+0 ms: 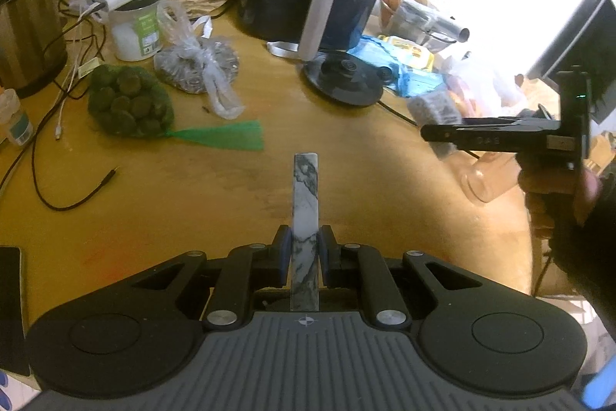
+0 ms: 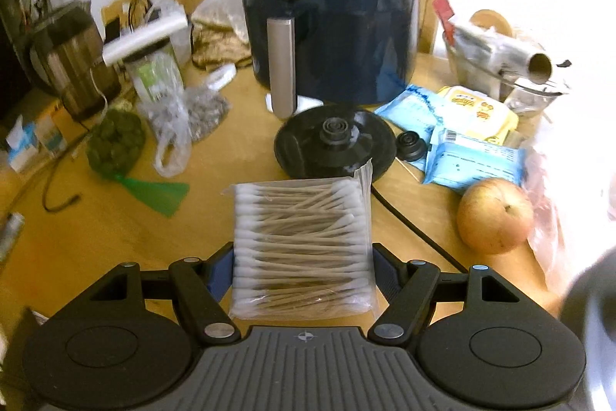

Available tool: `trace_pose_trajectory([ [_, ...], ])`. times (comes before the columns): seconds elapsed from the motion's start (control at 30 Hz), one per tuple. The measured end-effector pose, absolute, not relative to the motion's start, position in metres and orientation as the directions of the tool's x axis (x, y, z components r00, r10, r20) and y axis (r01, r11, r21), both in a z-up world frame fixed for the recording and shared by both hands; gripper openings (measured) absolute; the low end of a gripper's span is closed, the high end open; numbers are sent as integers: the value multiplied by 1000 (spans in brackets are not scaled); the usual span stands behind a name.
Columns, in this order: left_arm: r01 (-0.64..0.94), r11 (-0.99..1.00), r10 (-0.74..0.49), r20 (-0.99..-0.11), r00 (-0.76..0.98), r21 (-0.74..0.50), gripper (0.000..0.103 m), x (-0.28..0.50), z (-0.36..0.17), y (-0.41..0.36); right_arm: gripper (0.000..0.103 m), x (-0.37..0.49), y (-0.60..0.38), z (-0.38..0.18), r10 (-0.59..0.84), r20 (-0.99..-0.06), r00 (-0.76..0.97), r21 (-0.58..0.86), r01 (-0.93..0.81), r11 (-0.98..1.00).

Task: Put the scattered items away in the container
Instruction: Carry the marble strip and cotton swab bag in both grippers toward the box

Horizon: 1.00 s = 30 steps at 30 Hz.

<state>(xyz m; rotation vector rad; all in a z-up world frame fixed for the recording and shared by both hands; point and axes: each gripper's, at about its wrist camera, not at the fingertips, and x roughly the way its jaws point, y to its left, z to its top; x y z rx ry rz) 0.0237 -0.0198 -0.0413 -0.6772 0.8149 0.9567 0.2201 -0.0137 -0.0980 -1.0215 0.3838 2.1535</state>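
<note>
cotton swab pack [image 2: 302, 249] clamped between right gripper [image 2: 304, 266] jaws

Pretty cluttered wooden table [image 2: 115, 237] here. A dark blue air fryer [image 2: 331, 6] sits at the back, with a black kettle base [image 2: 335, 141] right in front of it. Off to the side there's a net of avocados [image 1: 127, 99], plus a steel kettle [image 1: 27, 18] and an apple [image 2: 494, 214].

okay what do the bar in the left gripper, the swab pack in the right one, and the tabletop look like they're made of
Bar: looks like polished marble or a marble-print imitation, white with grey veins.
Swab pack: clear glossy plastic film; the swabs inside seem to have wooden or bamboo sticks with white cotton tips.
Tabletop: likely wood with a smooth yellowish finish, faint grain.
</note>
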Motion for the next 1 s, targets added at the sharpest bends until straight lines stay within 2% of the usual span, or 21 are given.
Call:
trace_pose_trajectory([
  [0.23,-885,444,433,-832,348,-140,16,31,-39,-26,75,234,-45,-71,514,-737,-439,-26,-741,-671],
  [0.5,-879,456,442,-822,359,-138,16,36,-35,-33,75,249,-78,-54,530,-744,-406,-9,-787,-616],
  [1.0,-891,434,497,-789,361,-135,16,39,-16,-42,75,262,-145,-30,564,-749,-347,-63,-810,-583],
])
